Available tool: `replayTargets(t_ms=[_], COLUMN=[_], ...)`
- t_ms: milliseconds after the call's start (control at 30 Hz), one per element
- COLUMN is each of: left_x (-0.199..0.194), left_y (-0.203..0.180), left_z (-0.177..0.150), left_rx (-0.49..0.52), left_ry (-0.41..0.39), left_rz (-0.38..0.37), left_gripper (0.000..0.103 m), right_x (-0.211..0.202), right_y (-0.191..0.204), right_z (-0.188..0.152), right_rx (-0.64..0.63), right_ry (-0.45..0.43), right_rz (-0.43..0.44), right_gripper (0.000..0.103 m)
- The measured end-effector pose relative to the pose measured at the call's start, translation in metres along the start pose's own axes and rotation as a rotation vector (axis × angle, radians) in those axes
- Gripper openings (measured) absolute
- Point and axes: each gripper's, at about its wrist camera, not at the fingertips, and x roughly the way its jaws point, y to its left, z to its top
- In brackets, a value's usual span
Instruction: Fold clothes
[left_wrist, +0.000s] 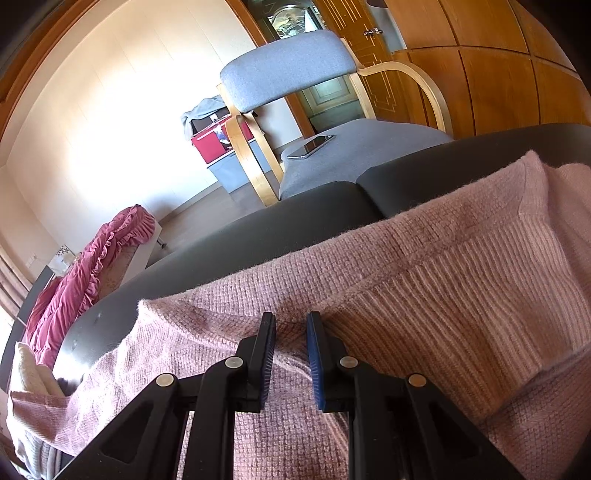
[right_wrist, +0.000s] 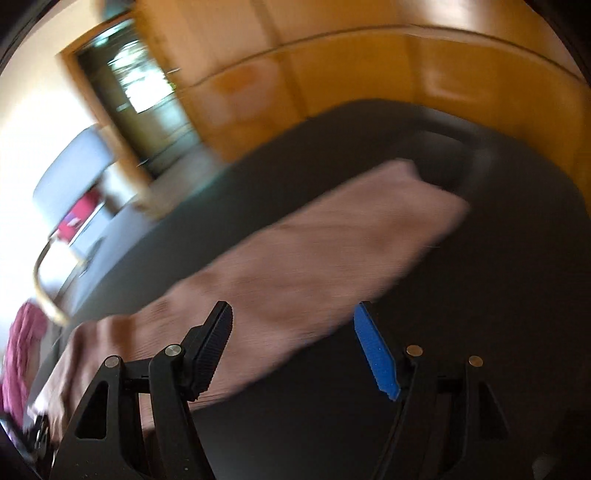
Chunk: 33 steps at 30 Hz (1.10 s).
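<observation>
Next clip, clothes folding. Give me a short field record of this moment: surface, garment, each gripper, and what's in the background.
surface: dark table
garment: pink knit sweater, lying on the table, partly folded
left gripper: jaws narrow, a fold of the sweater pinched between the pads
right gripper: open, nothing between the jaws, above the sweater's edge; view blurred
background: grey chair with a phone on its seat; red box behind; wooden wall panels; dark pink bedding at left
</observation>
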Motion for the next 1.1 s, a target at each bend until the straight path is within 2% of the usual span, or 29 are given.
replayTargets(t_ms=[200, 367, 567, 700, 833, 933, 967, 1000, 1033, 1100], left_x=[0.000, 0.000, 0.000, 0.001, 0.001, 0.001, 0.001, 0.001, 0.001, 0.001], left_y=[0.000, 0.000, 0.002, 0.003, 0.003, 0.003, 0.003, 0.003, 0.003, 0.003], left_z=[0.000, -0.001, -0.001, -0.002, -0.002, -0.002, -0.002, -0.002, -0.001, -0.001], left_rx=[-0.003, -0.009, -0.017, -0.021, -0.024, -0.023, -0.023, -0.023, -0.024, -0.026], left_ry=[0.001, 0.002, 0.003, 0.004, 0.004, 0.004, 0.004, 0.004, 0.004, 0.004], left_rz=[-0.003, -0.009, -0.019, -0.024, -0.027, -0.026, -0.026, -0.026, -0.027, -0.030], left_gripper=[0.016, 0.016, 0.016, 0.016, 0.016, 0.016, 0.016, 0.016, 0.016, 0.016], right_x=[0.003, 0.010, 0.021, 0.019, 0.015, 0.022, 0.024, 0.031, 0.038, 0.045], right_y=[-0.058, -0.056, -0.055, -0.065, -0.085, -0.088, -0.087, -0.088, -0.089, -0.090], right_z=[0.001, 0.009, 0.017, 0.022, 0.028, 0.036, 0.039, 0.043, 0.047, 0.049], right_rx=[0.180, 0.155, 0.203, 0.303, 0.413, 0.402, 0.381, 0.368, 0.357, 0.343], right_ry=[-0.035, -0.047, -0.065, -0.087, -0.118, -0.092, -0.084, -0.067, -0.052, -0.048], right_rz=[-0.107, -0.146, -0.089, -0.051, -0.067, -0.027, -0.020, -0.006, 0.000, -0.048], right_gripper=[0.072, 0.076, 0.077, 0.077, 0.077, 0.077, 0.069, 0.055, 0.047, 0.025])
